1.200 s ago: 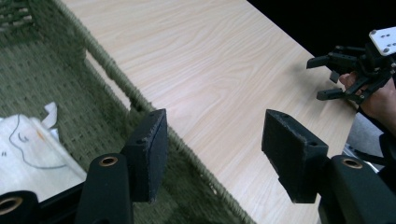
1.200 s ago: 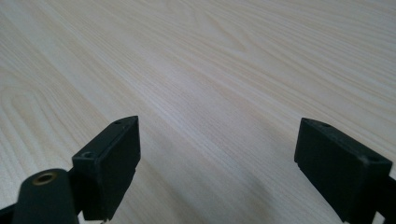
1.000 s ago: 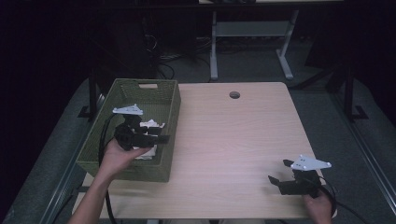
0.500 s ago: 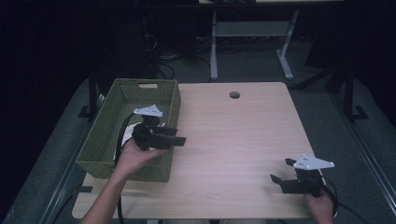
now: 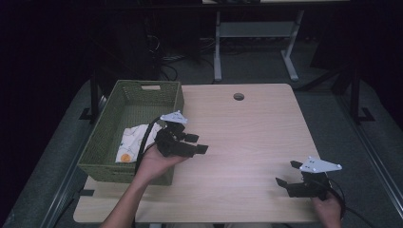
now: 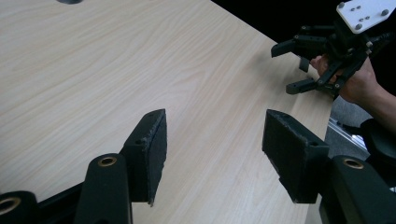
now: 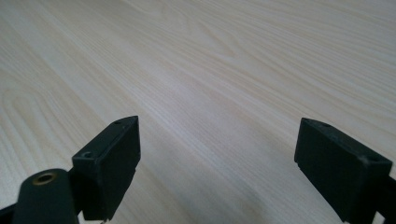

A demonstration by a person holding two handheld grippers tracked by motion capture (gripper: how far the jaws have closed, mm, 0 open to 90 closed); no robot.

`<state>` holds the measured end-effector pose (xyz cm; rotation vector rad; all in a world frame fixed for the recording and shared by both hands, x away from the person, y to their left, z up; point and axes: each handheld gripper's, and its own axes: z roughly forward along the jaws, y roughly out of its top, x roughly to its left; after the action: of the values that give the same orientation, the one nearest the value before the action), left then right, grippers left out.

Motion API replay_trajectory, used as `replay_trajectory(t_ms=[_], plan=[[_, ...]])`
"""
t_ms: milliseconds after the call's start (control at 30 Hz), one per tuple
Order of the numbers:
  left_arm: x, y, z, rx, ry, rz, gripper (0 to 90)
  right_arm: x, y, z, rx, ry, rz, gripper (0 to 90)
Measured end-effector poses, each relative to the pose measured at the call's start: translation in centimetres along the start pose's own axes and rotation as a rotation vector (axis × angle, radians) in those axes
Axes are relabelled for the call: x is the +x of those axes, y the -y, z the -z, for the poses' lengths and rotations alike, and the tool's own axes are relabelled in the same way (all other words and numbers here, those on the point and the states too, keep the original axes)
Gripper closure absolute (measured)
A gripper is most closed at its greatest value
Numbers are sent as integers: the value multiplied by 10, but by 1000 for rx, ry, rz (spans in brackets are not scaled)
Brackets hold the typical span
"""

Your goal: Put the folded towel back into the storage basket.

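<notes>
High view: white cloth (image 5: 129, 142) lengthwise up-frame in green basket (image 5: 108, 168) at left; left gripper (image 5: 198, 144) and right gripper (image 5: 287, 175) both released, empty.

I see the pale wooden table (image 5: 256, 137) evenly lit from above; the surroundings sink into darkness. Nearby black padded jaws look slightly soft, shadows faint.

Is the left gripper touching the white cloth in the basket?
Apart. In the high view the left gripper is over the tabletop past the green basket rim, while the white cloth lies inside. The left gripper view shows open, empty jaws.
</notes>
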<state>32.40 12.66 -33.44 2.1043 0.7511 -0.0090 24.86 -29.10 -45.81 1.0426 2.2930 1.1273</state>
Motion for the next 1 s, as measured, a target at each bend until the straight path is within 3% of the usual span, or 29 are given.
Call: replay_trajectory(t_ms=[167, 300, 500, 1000], plan=[[-7, 4, -15, -3, 11, 9, 410, 0, 1, 0, 0, -9, 3, 139], [-13, 4, -26, -2, 45, 10, 397, -1, 1, 1, -7, -20, -5, 140], [-21, 7, -40, 9, 49, -9, 393, -2, 2, 3, -14, -15, -6, 140], [-30, 27, -72, 5, 70, -7, 384, -1, 5, 3, -1, -20, -5, 140]])
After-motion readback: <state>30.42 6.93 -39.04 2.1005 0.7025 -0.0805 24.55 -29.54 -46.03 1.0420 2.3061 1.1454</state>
